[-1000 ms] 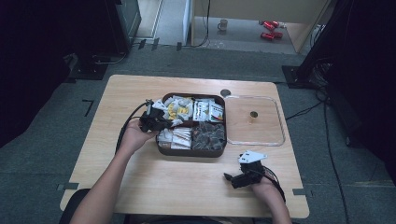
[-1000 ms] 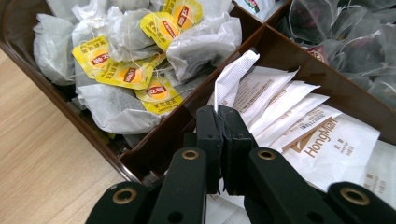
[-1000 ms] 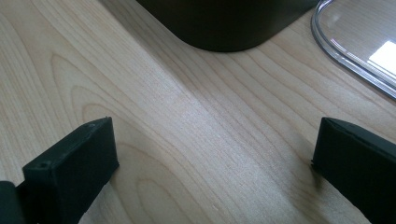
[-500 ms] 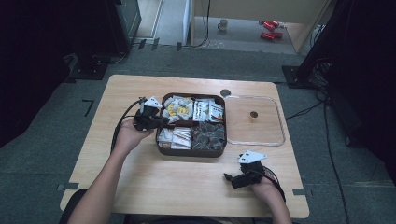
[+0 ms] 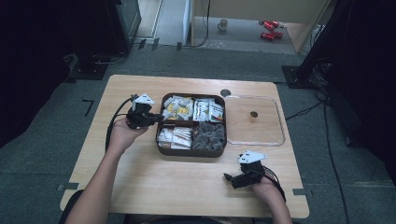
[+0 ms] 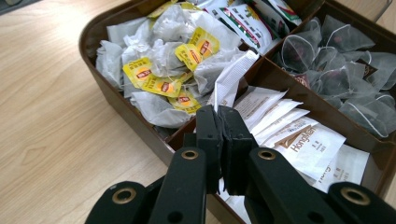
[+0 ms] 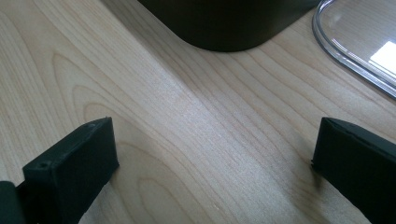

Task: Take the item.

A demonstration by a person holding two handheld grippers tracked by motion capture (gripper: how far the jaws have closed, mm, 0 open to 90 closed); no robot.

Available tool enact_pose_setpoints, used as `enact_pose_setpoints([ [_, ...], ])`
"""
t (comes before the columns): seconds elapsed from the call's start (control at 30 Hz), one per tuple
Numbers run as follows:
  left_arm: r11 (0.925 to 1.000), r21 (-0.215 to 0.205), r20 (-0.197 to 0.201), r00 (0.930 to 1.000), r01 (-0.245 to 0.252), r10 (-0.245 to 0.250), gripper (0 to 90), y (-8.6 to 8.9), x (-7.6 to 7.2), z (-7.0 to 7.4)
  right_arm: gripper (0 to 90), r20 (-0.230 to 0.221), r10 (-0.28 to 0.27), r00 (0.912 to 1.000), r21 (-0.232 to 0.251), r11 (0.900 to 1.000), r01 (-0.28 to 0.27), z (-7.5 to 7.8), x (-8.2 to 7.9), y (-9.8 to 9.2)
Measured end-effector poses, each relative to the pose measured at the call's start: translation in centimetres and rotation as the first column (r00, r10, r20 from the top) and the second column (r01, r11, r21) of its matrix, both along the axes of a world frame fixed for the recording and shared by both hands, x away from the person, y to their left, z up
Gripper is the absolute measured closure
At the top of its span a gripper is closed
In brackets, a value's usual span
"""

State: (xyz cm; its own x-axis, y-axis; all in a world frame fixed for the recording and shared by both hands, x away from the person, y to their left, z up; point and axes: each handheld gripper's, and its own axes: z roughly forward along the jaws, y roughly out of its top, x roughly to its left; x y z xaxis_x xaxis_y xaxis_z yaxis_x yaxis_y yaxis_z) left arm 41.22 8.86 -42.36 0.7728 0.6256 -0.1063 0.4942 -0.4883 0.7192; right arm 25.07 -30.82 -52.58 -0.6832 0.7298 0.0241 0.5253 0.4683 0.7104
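Overhead, the pale wooden worktop (image 5: 140, 182) w/ rounded corners stands on grey carpet; dark equipment flanks the room, and a white mug (image 5: 223, 24) and red objects (image 5: 268, 30) lie on the floor beyond. A dark brown four-compartment plastic tray (image 5: 187, 151) sits mid-worktop, w/ a clear plastic lid (image 5: 275, 140) just beside it on the right. The left gripper (image 6: 222, 110) hovers at the tray's left edge, jaws pinched tight on a white paper sachet (image 6: 232, 77) that stands up over the divider between the yellow-tagged teabags (image 6: 163, 84) and the flat white sachets (image 6: 299, 140). The right gripper (image 5: 227, 177) rests low near the front right of the worktop, jaws wide apart, nothing between them. Sachet's lower end is hidden by the jaws; its print can't be made out. Tray and lid are cut off in the right gripper view.
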Motion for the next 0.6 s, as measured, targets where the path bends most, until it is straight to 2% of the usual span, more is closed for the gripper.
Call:
enact_pose_setpoints([
  [0.33, 0.9984, -0.031, 0.009, 0.9988, -0.047, 0.048, 88.5, 1.9, -0.3, 0.7, 0.0, -0.002, 0.012, 0.9999, 0.000, 1.000, -0.012, 0.0, 0.1, 0.0],
  [0.6, 0.9958, -0.045, -0.012, 0.9968, -0.080, 0.079, 88.5, 3.5, -0.1, 0.8, 0.0, -0.002, 0.023, 0.9997, 0.001, 1.000, -0.023, 0.0, 0.2, -0.1],
])
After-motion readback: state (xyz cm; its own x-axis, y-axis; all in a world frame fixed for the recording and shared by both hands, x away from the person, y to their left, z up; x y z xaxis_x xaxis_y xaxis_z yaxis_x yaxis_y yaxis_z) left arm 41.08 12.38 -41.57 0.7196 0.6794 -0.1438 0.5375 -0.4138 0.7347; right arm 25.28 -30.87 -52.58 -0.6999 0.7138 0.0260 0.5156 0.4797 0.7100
